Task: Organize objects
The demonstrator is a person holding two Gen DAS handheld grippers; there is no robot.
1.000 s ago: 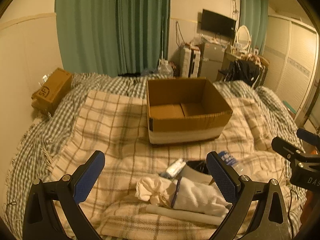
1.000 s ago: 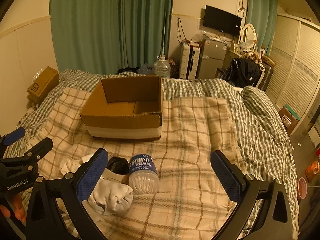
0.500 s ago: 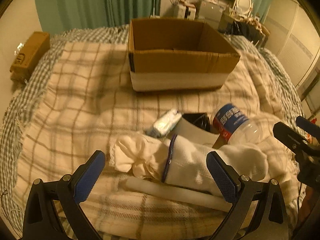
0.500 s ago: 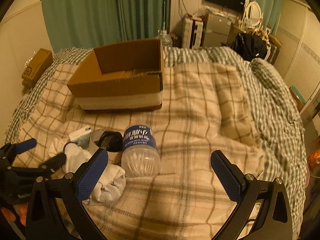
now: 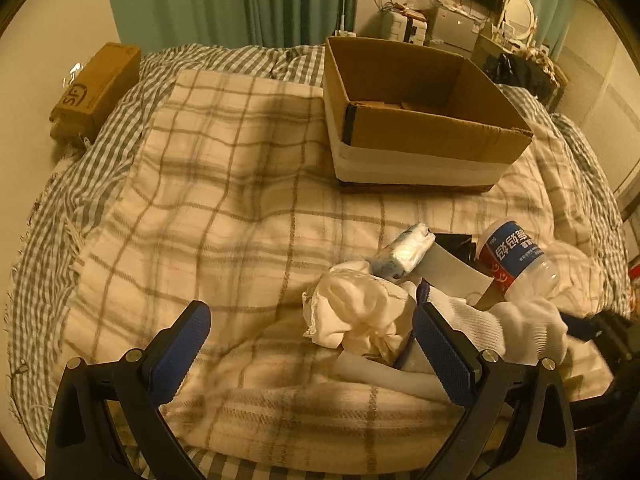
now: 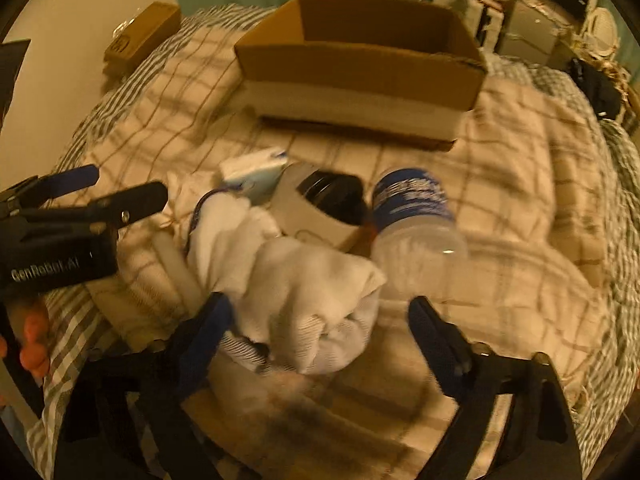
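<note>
Socks [image 5: 400, 312]: two; bottle [image 5: 516, 260]: one.

Ribbed cloth sock [image 6: 304, 292], glossy clear plastic bottle [image 6: 416, 236]

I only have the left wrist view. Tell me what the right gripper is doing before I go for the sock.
Observer: The right gripper has its jaws open, one on each side of the white sock's bunched end.
Operator: Report whether it has a grip.
Observer: None. There is a clear gap between the sock and the right-hand jaw.
Operator: Give me the bottle's position from that side.
Observer: The water bottle lies on its side with its clear base toward the right gripper. It sits just beyond the jaws, next to the sock.
</note>
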